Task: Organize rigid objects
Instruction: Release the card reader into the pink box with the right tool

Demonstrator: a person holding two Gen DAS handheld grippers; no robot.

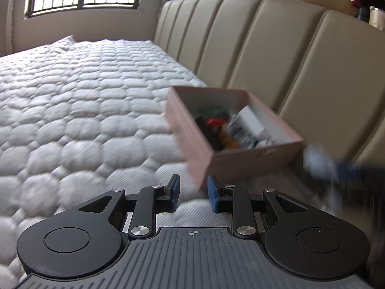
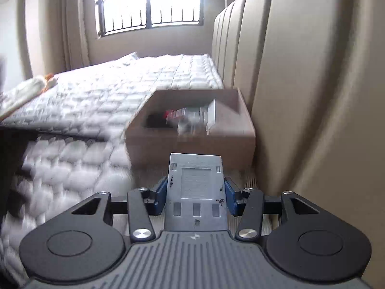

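Observation:
An open pink cardboard box (image 1: 192, 142) sits on the quilted mattress against the padded headboard. It holds several small objects in red, green, black, orange and white, all blurred. My left gripper (image 1: 193, 193) is open and empty, just in front of the box's near corner. My right gripper (image 2: 195, 192) is shut on a flat grey metal plate (image 2: 196, 192) with rectangular cut-outs, held upright in front of the box (image 2: 192, 144). A blurred blue and white shape (image 1: 322, 163) at the right of the left wrist view is likely the right gripper's load.
The white quilted mattress (image 1: 84, 120) stretches left and back to a pillow. The beige padded headboard (image 1: 300, 60) runs along the right. A white and orange item (image 2: 36, 85) lies at the far left of the bed. A barred window (image 2: 149, 4) is behind.

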